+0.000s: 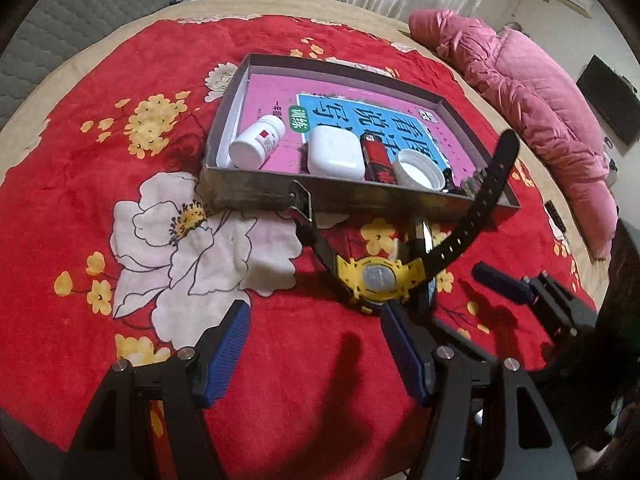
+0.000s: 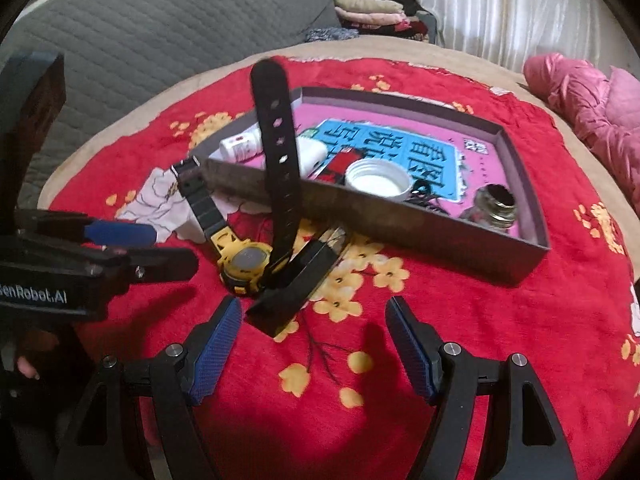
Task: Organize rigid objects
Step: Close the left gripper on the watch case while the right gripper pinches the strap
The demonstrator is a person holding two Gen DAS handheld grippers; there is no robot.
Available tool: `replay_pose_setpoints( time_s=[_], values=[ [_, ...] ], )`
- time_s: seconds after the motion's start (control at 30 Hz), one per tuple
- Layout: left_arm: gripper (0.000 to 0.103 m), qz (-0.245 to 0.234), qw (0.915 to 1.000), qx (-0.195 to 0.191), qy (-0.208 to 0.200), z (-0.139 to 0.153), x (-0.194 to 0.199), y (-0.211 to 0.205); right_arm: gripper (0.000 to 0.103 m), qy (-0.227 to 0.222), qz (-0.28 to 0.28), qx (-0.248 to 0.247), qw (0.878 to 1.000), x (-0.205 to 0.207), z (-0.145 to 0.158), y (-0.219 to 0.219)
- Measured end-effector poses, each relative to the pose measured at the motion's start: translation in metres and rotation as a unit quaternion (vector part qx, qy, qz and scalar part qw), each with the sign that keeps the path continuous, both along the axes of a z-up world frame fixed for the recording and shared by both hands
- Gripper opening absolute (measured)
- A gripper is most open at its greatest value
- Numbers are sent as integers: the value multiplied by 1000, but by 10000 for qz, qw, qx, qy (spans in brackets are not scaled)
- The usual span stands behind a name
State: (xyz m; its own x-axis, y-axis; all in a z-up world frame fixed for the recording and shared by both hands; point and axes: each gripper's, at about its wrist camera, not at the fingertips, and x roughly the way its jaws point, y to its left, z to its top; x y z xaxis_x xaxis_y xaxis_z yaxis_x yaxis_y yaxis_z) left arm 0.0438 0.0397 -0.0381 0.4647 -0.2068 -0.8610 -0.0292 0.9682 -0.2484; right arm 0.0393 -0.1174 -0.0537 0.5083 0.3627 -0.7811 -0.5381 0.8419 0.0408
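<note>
At centre of the left view, the watch (image 1: 376, 280) lies on the bed outside the tray (image 1: 256, 192), left gripper (image 1: 316, 350) jaws wide, empty. Right view: black box (image 2: 296, 288) also outside; right gripper (image 2: 314, 354) jaws wide, empty. Several items already sit inside the tray.

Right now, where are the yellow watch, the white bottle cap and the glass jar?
yellow watch (image 1: 376, 280): left wrist view, on its round face.
white bottle cap (image 2: 378, 179): right wrist view, on its inside.
glass jar (image 2: 494, 206): right wrist view, on its threaded neck.
</note>
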Motion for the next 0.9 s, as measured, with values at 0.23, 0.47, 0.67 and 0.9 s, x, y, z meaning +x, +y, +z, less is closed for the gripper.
replay_pose_setpoints(
  time_s=[0.23,0.47,0.67,0.9],
  values=[
    [67,94,9999,-65,30,-8,9,4,76,-57,42,-206,9998,4,-13,11],
    [67,64,10000,-55,36,-11,12,2,77,-9,-116,-168,9998,11,-13,2],
    [67,95,9999,-102,27,-13,13,3,77,111,-287,-133,9994,13,-10,-9],
    [67,182,9994,-291,5,-16,17,9,77,121,-557,-105,9983,17,-8,-20]
  ],
)
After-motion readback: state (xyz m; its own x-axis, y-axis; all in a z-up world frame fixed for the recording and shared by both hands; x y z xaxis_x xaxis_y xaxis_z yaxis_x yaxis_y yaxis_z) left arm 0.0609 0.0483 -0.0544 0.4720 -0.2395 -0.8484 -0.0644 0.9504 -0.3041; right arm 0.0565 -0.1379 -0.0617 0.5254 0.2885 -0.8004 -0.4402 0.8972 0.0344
